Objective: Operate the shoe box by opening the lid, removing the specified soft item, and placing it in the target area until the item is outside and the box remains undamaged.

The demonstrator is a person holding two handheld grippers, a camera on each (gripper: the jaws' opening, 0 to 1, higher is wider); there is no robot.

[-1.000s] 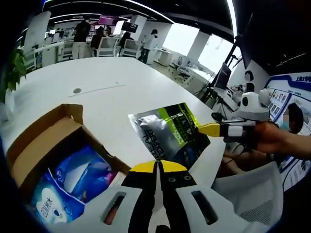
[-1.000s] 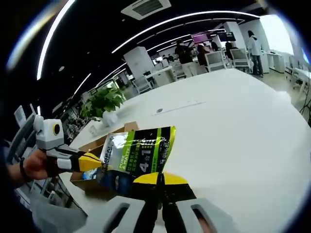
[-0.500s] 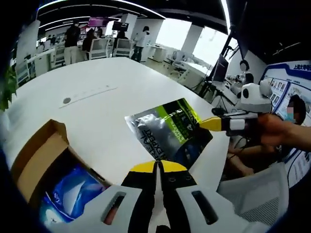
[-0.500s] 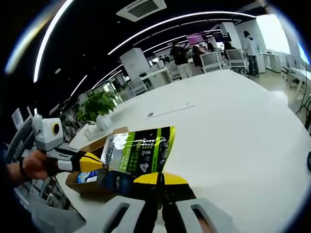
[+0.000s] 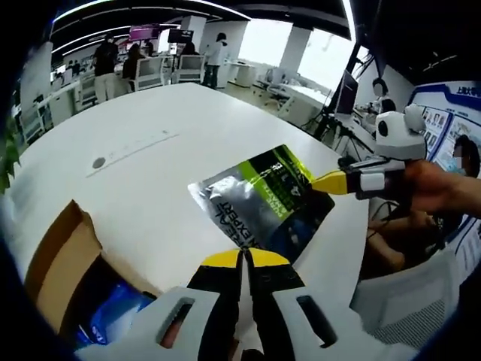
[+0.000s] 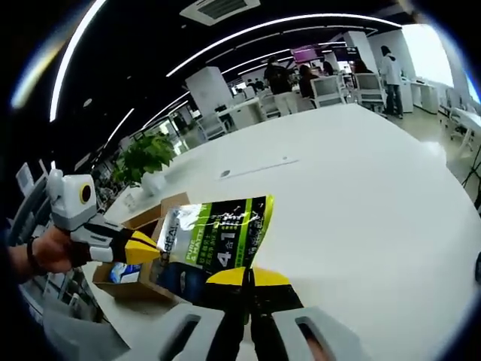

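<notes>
Hanging in the air between the two tools, the glossy silver-and-lime foil pouch (image 5: 258, 203) is up over the white table (image 5: 150, 173), clear of the open cardboard shoe box (image 5: 56, 263), where a blue soft pack (image 5: 113, 316) sits inside. The left gripper (image 5: 242, 259) is clamped on one edge and the right gripper (image 6: 246, 277) on the opposite edge, both sets of yellow-tipped jaws closed on the pouch. It looks light, floppy and slick, so I'd judge the flat sealed edges the safest hold, with crinkling or slipping the main risk.
</notes>
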